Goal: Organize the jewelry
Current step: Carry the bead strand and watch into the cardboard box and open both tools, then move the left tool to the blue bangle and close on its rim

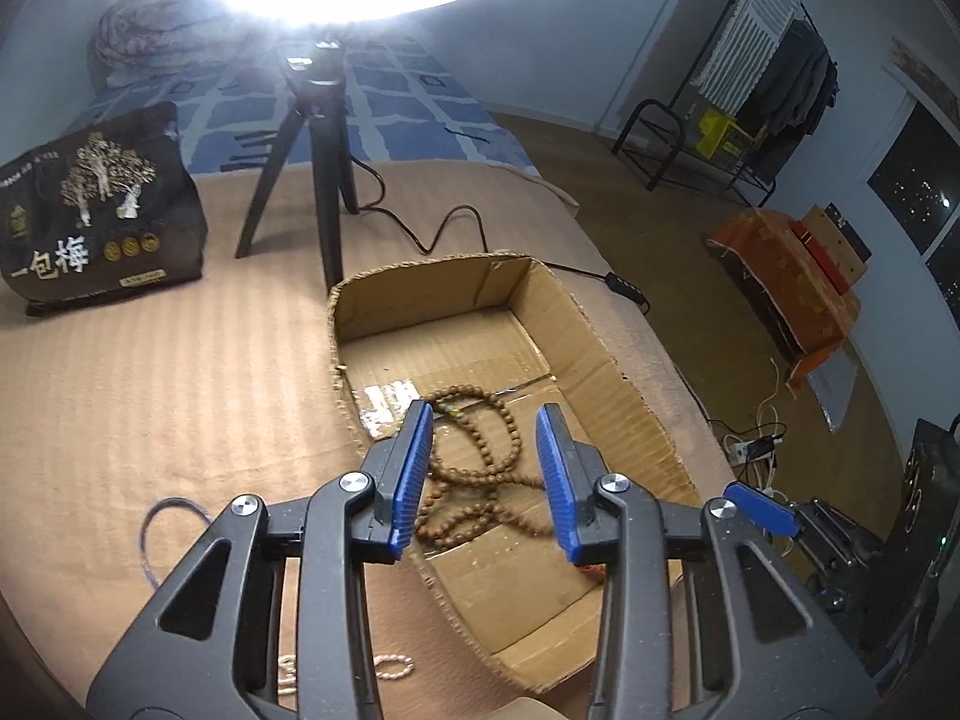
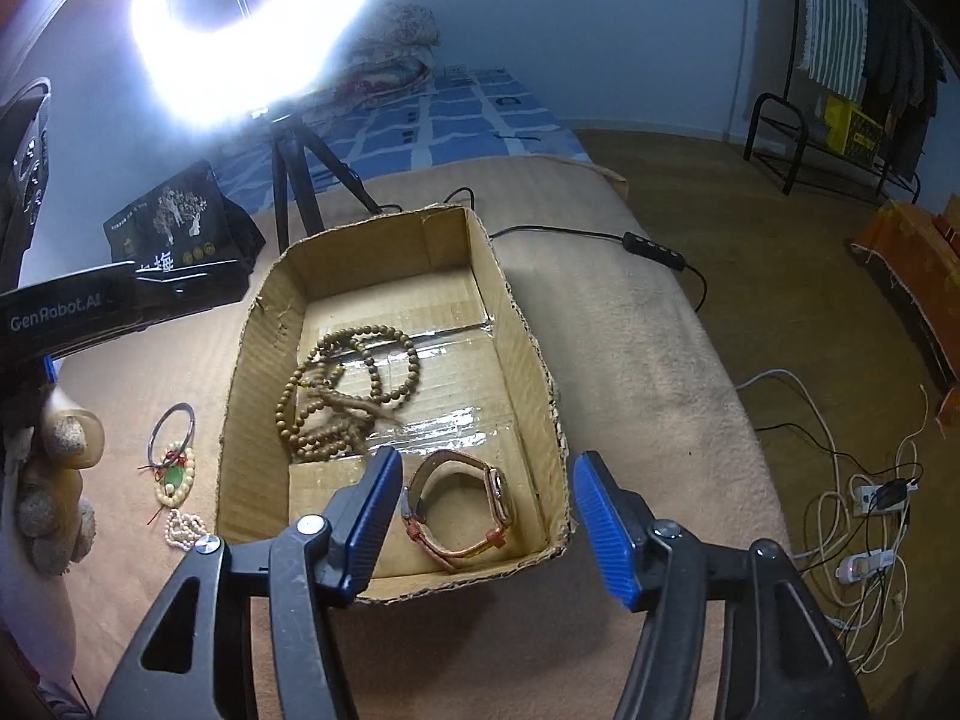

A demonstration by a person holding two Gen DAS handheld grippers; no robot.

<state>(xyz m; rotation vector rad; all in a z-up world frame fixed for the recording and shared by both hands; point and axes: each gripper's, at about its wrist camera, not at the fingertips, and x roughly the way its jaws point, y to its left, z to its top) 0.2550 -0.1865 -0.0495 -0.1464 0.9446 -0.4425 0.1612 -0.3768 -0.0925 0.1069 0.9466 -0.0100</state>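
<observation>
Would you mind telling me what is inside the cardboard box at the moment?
Inside the cardboard box lie a long strand of brown wooden beads and a wristwatch with an orange-brown strap. The right gripper's blue fingers cover part of the near floor, so anything there stays unseen.

Bedroom: bed (image 2: 480, 114), clothes rack (image 2: 852, 60).

Past my work area I see a black tripod (image 1: 312, 180) on the tan bedcover (image 1: 150, 360), with a glaring ring light (image 2: 252, 30) above it. To its left sits a dark snack bag (image 1: 102, 210) printed with trees. A black cable (image 2: 558, 232) runs right to an inline switch (image 2: 654, 243). Beyond lies a blue patterned sheet (image 2: 468, 114) with a bundled quilt (image 2: 396, 48) at its far end. On the floor to the right are tangled white cords (image 2: 864, 516), and far right stands a clothes rack (image 1: 768, 72).
</observation>
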